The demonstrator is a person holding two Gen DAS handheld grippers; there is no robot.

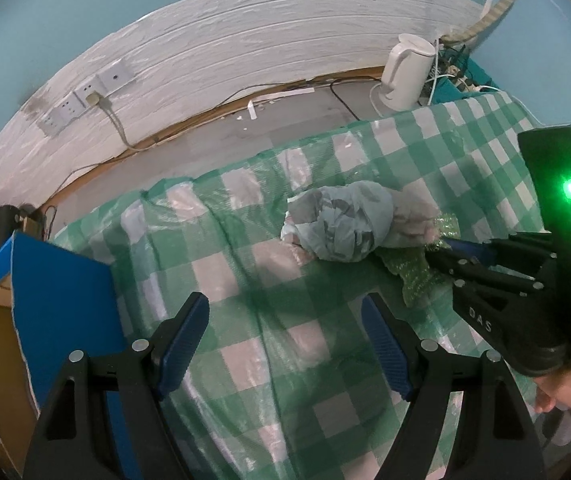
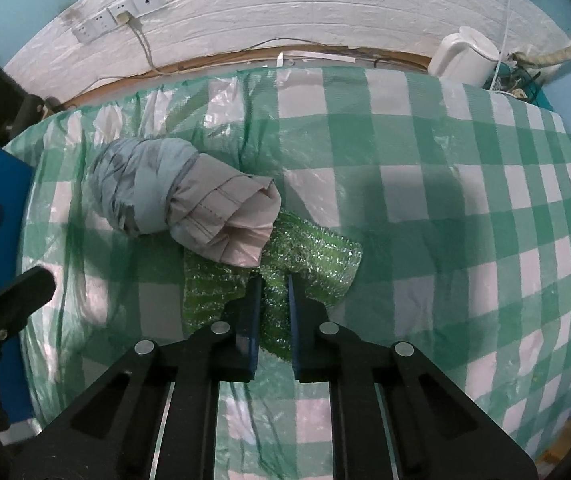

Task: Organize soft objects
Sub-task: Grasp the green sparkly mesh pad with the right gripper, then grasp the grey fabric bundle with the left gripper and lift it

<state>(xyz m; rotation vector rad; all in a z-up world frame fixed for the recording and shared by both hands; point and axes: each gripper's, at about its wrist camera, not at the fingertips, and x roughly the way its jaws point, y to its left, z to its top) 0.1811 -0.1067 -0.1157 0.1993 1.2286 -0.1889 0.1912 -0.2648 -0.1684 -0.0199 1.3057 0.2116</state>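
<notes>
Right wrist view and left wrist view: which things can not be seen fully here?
- Green glittery cloth: one part lies under the rolled grey cloth bundle; the right gripper, shut on it, covers another part.
- Blue box: left wrist view, cut by the left edge; its inside is not shown.
- White kettle: right wrist view, base hidden behind the checked tablecloth.

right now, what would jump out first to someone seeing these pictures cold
The green-and-white checked cloth fills both views. On it lies a rolled fabric bundle, partly over a sparkly green cloth that the right gripper pinches. The left gripper hangs open over bare cloth, with a white kettle by the far wall.
</notes>
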